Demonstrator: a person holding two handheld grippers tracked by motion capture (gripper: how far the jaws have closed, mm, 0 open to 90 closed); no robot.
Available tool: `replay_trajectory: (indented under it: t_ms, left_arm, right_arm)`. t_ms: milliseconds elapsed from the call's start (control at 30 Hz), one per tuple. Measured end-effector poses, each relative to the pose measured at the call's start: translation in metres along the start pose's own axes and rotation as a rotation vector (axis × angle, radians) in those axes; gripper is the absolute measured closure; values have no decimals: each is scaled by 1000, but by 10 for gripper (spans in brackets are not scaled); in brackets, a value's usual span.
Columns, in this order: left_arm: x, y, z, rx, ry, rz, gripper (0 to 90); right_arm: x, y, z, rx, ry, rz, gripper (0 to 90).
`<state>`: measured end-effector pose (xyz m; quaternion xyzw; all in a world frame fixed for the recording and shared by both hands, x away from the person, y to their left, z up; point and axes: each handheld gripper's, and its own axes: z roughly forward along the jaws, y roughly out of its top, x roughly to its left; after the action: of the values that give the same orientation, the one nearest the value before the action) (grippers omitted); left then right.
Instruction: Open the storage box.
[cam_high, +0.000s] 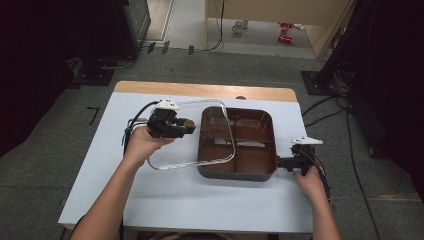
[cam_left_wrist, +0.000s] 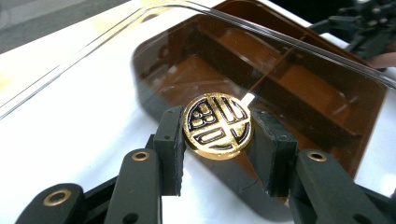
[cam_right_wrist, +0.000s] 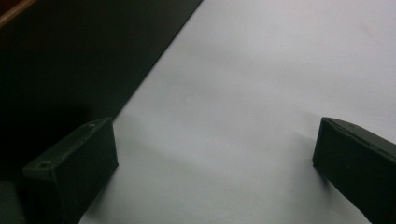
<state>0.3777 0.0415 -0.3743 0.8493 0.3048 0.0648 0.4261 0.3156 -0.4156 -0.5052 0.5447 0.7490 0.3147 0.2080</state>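
Fingers (cam_left_wrist: 170, 140) of the left gripper (cam_left_wrist: 217, 144) pinch the gold knob (cam_left_wrist: 217, 126) of the clear lid (cam_high: 192, 132), held half over the brown tray (cam_high: 260, 172), while right gripper (cam_right_wrist: 215, 172) fingers stand spread beside the tray; a slipping pinch could drop the lid

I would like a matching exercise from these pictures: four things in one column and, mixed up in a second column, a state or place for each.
Things:
1. left gripper
2. right gripper
3. brown tray
4. clear lid

States:
A. open above the white table top
B. divided into compartments
C. shut on the gold knob
D. lifted, partly over the tray

Pairs: 1-C, 2-A, 3-B, 4-D
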Motion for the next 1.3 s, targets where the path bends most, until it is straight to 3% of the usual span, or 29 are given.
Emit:
replay_trajectory:
  t_ms: [233, 433, 867, 1067, 1133, 1300]
  left_arm:
    - [23, -15, -16, 4, 49, -61, 592]
    - [37, -25, -23, 9, 78, -88, 591]
    - [89, -59, -39, 33, 185, -191, 591]
    - [107, -74, -38, 36, 225, -242, 591]
    - [116, -81, -35, 50, 264, -266, 591]
    - [125, -88, -25, 55, 276, -282, 591]
  right_arm:
    - [0, 0, 0, 1, 0, 1, 0]
    - [0, 0, 0, 1, 0, 3, 0]
    - [0, 0, 0, 0, 0, 2, 0]
    - [0, 0, 0, 1, 0, 3, 0]
    - [0, 0, 0, 1, 0, 3, 0]
    - [0, 0, 0, 0, 0, 4, 0]
